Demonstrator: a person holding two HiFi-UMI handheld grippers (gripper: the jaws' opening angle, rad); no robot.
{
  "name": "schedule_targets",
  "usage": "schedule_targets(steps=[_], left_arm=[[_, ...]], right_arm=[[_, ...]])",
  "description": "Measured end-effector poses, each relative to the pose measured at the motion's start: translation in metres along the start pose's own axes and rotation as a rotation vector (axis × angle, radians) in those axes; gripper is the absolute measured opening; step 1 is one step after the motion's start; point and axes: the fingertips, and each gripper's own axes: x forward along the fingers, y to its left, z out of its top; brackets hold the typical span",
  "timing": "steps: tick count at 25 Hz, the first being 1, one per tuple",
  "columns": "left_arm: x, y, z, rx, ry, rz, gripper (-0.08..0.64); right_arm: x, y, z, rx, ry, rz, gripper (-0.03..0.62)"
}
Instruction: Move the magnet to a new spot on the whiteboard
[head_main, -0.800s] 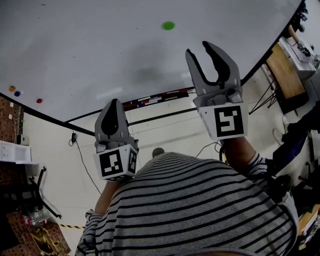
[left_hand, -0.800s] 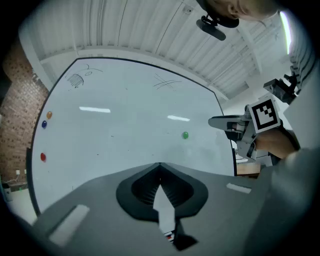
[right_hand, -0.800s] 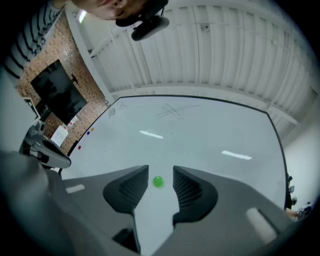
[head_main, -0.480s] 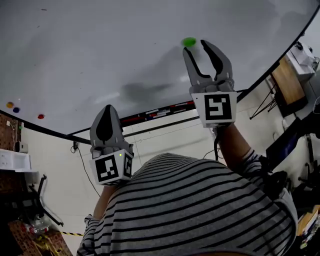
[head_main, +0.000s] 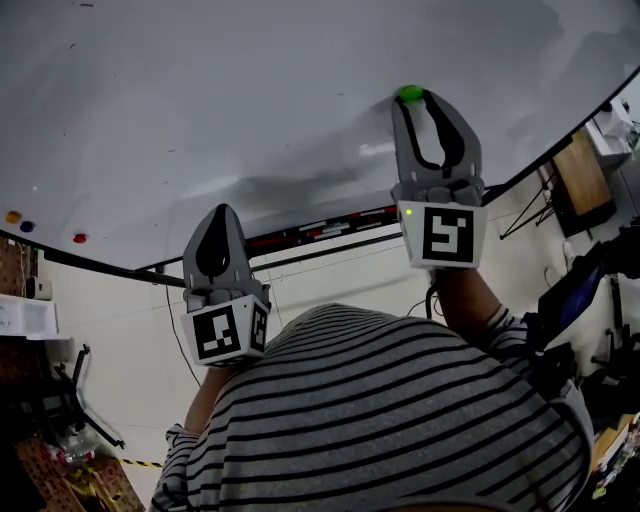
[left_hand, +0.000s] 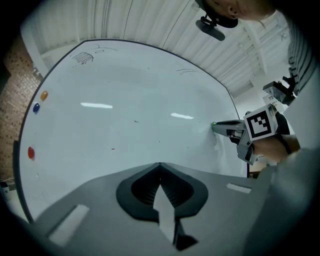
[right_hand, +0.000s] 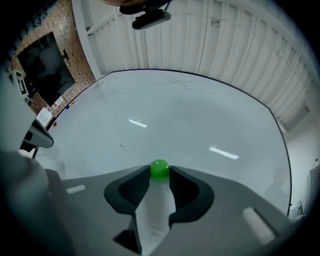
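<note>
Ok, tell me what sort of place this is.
Probably a workroom or lab: a large whiteboard with a green magnet, a brick wall beside it, and a wooden desk nearby.

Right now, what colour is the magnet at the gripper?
Green magnet, clearest in the right gripper view.

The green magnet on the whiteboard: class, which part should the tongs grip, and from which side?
Grip the green magnet by its rounded sides, one tip on each. Come straight at the whiteboard, square to its face: the magnet is a small dome standing off a flat board, so only its sides are free. The right tongs sit on it that way.
</note>
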Motion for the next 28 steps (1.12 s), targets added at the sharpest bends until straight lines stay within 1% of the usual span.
schedule_targets(steps=[3,6,12,19,23,28], left_arm=[[-0.001,-0.005,-0.002,-0.001,0.005,-0.009,0.015],[-0.003,-0.01,-0.003,-0.006,0.011,-0.011,0.015],[-0.018,-0.034,0.003,-0.001,-0.001,-0.019,0.015],[-0.058,-0.094,0.014,0.012,-0.025,-0.03,0.015],[-0.09,-0.131,0.016,0.014,-0.015,-0.02,0.015],[-0.127,-0.171,0.022,0.017,-0.055,-0.022,0.015]], right_arm=[[-0.002,0.0,0.0,0.017,0.0,0.003,0.123],[-0.008,-0.002,0.012,0.047,-0.037,0.003,0.123],[-0.052,-0.012,0.033,0.101,-0.067,0.024,0.123],[-0.129,-0.031,0.043,0.152,-0.068,0.069,0.124],[-0.176,-0.042,0.042,0.178,-0.058,0.101,0.124],[-0.226,-0.054,0.042,0.208,-0.051,0.124,0.124]])
